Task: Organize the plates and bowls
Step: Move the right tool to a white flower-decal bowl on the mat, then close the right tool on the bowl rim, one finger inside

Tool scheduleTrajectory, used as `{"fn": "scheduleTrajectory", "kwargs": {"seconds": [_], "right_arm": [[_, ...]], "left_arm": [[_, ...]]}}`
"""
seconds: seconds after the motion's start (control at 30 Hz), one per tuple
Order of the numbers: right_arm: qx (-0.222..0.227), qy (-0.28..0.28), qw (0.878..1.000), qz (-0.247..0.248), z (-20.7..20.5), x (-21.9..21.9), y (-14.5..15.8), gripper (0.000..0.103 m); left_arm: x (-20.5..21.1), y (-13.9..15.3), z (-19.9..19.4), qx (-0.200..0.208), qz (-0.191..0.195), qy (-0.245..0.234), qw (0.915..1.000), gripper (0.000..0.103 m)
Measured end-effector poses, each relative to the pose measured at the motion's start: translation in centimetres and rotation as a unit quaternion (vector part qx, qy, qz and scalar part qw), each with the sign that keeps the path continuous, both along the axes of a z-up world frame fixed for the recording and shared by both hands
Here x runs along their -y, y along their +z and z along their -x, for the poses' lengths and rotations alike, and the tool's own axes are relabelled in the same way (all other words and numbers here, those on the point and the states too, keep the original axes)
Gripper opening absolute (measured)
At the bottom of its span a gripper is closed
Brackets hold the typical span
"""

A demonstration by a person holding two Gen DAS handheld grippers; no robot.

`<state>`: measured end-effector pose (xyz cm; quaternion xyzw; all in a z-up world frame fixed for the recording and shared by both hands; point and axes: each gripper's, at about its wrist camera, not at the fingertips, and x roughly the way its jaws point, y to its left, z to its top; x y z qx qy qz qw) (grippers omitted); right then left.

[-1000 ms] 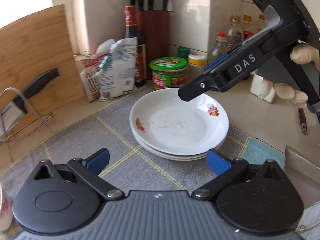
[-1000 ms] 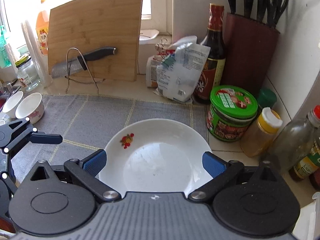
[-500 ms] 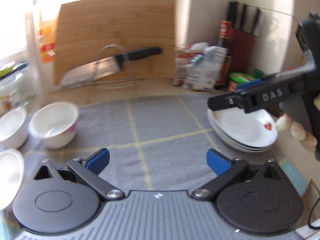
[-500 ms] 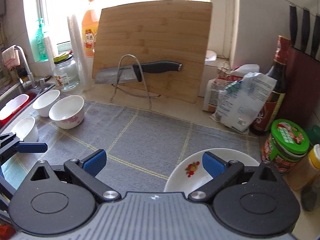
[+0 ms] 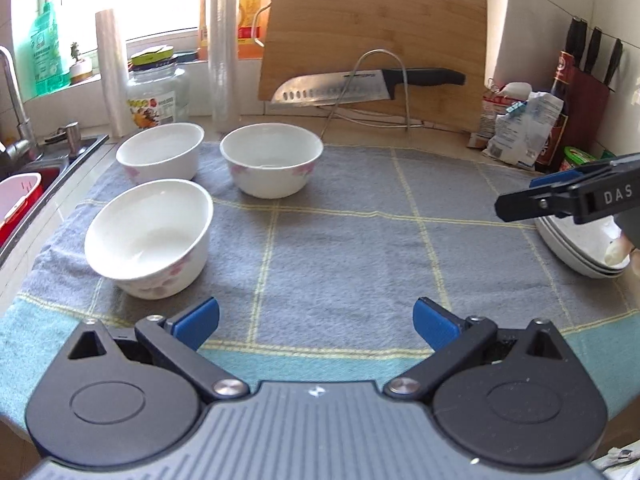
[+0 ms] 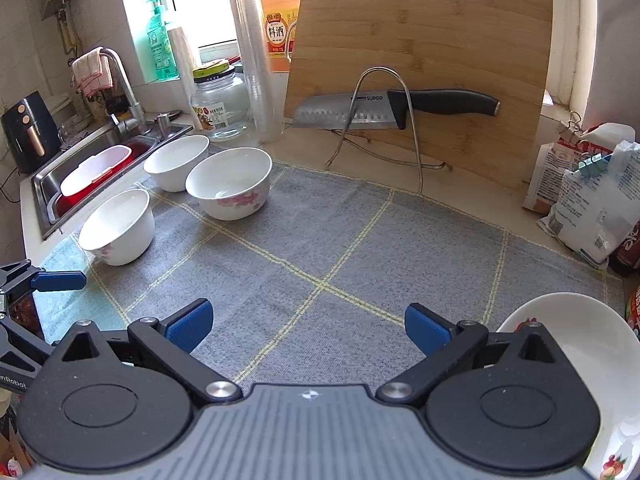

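Note:
Three white bowls with pink flowers stand on the grey mat at the left: a near one [image 5: 150, 238], a far left one [image 5: 160, 156] and a middle one [image 5: 272, 170]. They also show in the right wrist view: near [image 6: 118, 226], far [image 6: 176, 162], middle [image 6: 228, 182]. A stack of white plates [image 5: 580, 248] sits at the right edge, and shows at the lower right of the right wrist view [image 6: 592, 364]. My left gripper [image 5: 316, 322] is open and empty above the mat. My right gripper [image 6: 306, 326] is open and empty, above the mat left of the plates.
A grey checked mat [image 5: 360, 248] covers the counter. A bamboo cutting board [image 6: 420, 60] and a knife on a wire stand [image 6: 392, 106] are at the back. A sink [image 6: 96, 160] lies left. Bags, bottles and a knife block [image 5: 592, 92] crowd the right.
Both grippers swung left, away from the plate stack, and now face the three bowls. Both stayed open and empty.

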<state>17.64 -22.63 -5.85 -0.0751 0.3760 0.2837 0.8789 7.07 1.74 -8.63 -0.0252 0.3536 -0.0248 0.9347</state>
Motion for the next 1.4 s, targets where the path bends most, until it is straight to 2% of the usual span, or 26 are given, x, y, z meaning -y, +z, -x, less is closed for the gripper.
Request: {"fn": "scheduleTrajectory", "kwargs": {"seconds": [0.17, 0.33, 0.63, 0.83, 1.17, 1.4], "right_arm": [[-0.008, -0.014, 1.000, 0.019, 0.4, -3.2, -0.2, 0.103], [-0.022, -0.024, 0.999, 0.021, 0.6, -7.4, -0.6, 0.103], [-0.032, -0.041, 0.998, 0.035, 0.9, -13.9, -1.3, 0.103], [-0.042, -0.032, 0.998, 0.020, 0.8, -16.9, -1.1, 0.103], [-0.039, 0.020, 0.998, 0.038, 0.2, -20.9, -1.9, 0.103], [-0.046, 0.046, 0.997, 0.035, -0.7, -22.9, -2.7, 0.103]], "left_arm": [[-4.5, -1.2, 0.1, -0.010, 0.010, -0.003, 0.9999, 0.102], [-7.7, -2.2, -0.2, -0.010, -0.029, -0.025, 0.9992, 0.102], [-12.6, -3.6, -1.9, -0.005, -0.028, -0.086, 0.9959, 0.102], [-13.8, -4.0, -2.8, 0.003, -0.032, -0.126, 0.9915, 0.102], [-14.5, -4.9, -3.3, 0.011, -0.021, -0.131, 0.9911, 0.102], [-14.3, -4.3, -3.7, 0.035, -0.038, -0.144, 0.9883, 0.102]]}}
